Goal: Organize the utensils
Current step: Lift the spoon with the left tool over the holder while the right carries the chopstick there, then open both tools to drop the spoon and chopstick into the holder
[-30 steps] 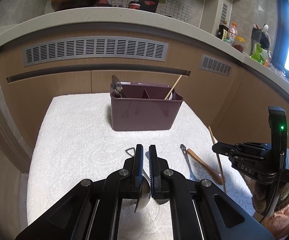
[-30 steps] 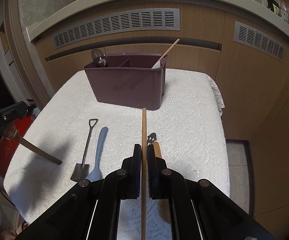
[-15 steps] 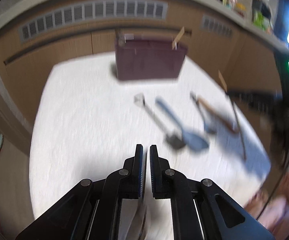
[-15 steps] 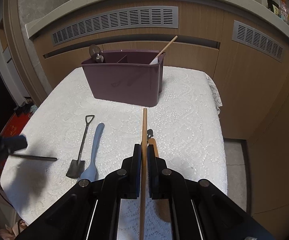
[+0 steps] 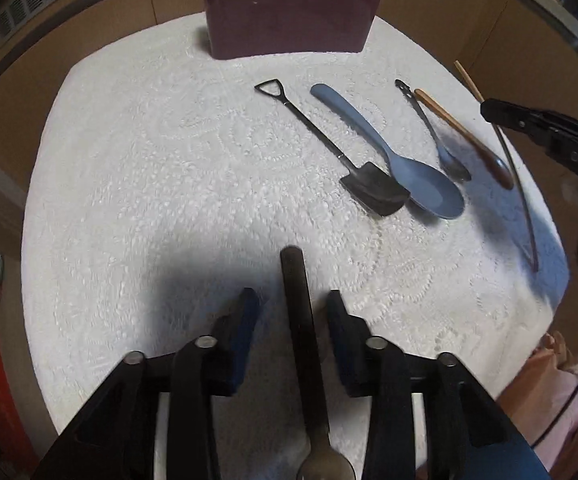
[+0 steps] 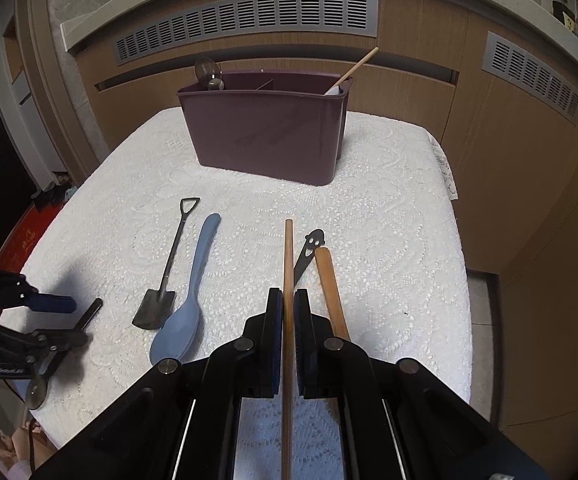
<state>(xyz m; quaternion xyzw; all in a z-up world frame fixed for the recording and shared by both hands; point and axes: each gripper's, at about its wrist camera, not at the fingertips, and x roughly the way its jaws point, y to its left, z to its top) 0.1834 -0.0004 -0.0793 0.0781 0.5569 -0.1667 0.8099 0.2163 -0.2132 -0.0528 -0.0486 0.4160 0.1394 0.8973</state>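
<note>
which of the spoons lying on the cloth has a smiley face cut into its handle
The small dark metal spoon, lying between the chopstick and the wooden spoon. Its handle end has cut-out eyes and a mouth; the shovel spoon ends in a triangular loop and the blue spoon is plain.

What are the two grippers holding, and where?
Right gripper: wooden chopstick, pinched along its shaft. Left gripper: open, dark spoon between, unpinched.

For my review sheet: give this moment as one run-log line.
left gripper: jaws just opening, dark spoon loose between | right gripper: shut on chopstick | caddy: behind
</note>
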